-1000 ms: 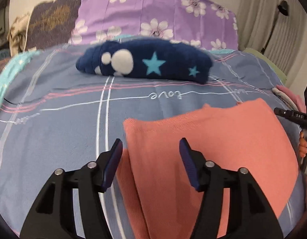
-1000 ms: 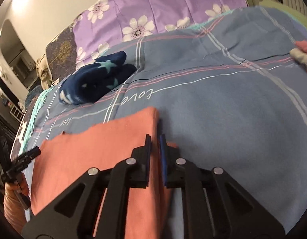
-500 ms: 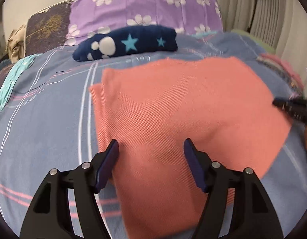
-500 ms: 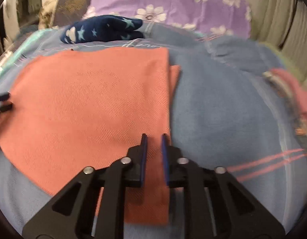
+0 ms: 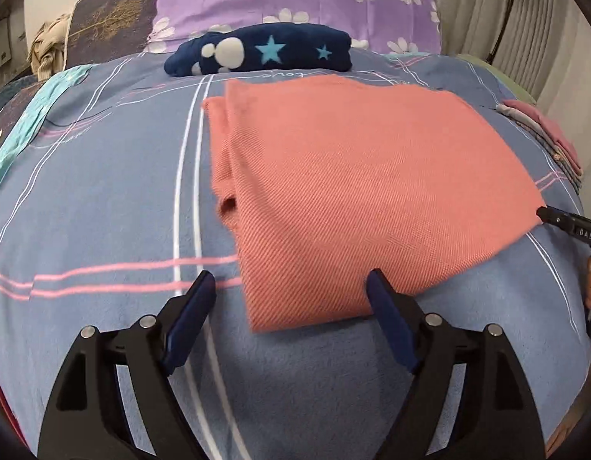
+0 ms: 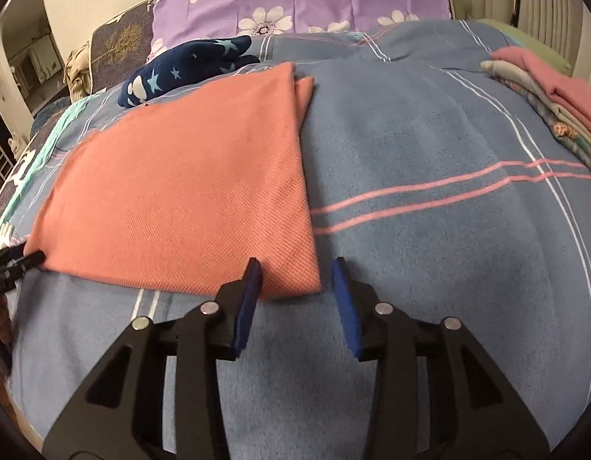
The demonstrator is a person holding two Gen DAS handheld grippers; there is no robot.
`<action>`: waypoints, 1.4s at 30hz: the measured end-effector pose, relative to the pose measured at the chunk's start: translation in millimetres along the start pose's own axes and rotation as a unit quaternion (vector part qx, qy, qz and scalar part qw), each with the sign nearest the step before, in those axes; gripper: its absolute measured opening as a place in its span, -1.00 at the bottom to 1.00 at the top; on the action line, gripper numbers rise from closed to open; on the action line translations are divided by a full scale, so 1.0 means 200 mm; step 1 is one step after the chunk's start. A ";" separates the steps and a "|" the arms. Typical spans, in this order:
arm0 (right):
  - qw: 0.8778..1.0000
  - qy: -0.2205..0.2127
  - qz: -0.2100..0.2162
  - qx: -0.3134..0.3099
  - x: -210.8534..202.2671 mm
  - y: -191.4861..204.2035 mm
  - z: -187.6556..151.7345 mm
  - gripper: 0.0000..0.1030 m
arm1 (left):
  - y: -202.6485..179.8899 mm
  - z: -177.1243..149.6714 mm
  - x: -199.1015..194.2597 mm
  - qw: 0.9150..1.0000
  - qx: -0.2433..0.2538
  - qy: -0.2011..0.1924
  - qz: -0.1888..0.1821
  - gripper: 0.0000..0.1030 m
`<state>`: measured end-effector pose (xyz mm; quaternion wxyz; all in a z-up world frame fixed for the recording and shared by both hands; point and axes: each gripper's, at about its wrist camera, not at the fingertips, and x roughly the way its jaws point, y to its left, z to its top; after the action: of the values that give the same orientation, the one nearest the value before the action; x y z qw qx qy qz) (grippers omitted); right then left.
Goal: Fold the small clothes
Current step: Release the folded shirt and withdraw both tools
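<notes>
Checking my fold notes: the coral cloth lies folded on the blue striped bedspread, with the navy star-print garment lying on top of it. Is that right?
Not quite. The navy star-print garment is not on the coral cloth; it lies on the blue striped bedspread beyond the cloth's far edge, toward the purple floral pillow. The left wrist view shows this. The rest holds.

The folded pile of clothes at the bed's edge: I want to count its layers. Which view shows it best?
The right wrist view: the pile of clothes shows several stacked layers. The left wrist view shows only a squeezed sliver at its right edge.
</notes>
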<state>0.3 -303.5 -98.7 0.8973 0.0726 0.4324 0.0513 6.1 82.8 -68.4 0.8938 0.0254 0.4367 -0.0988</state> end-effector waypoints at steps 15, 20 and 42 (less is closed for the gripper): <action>0.999 -0.041 0.016 0.019 -0.11 0.00 0.03 -0.64 | 0.06 0.04 -0.18 0.997 -0.058 -0.047 0.005 -0.56; 1.000 0.002 0.007 -0.015 0.01 0.04 0.00 -0.67 | 0.00 -0.03 -0.01 0.998 0.004 -0.005 0.065 -0.49; 0.996 0.019 0.062 0.065 0.07 -0.40 0.44 -0.69 | -1.18 0.34 0.13 0.977 0.160 0.020 -0.138 -0.34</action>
<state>80.2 -388.0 -70.5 0.8774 0.1560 0.4465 0.0799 27.4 -160.6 -37.1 0.8472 0.1095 0.4320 -0.2891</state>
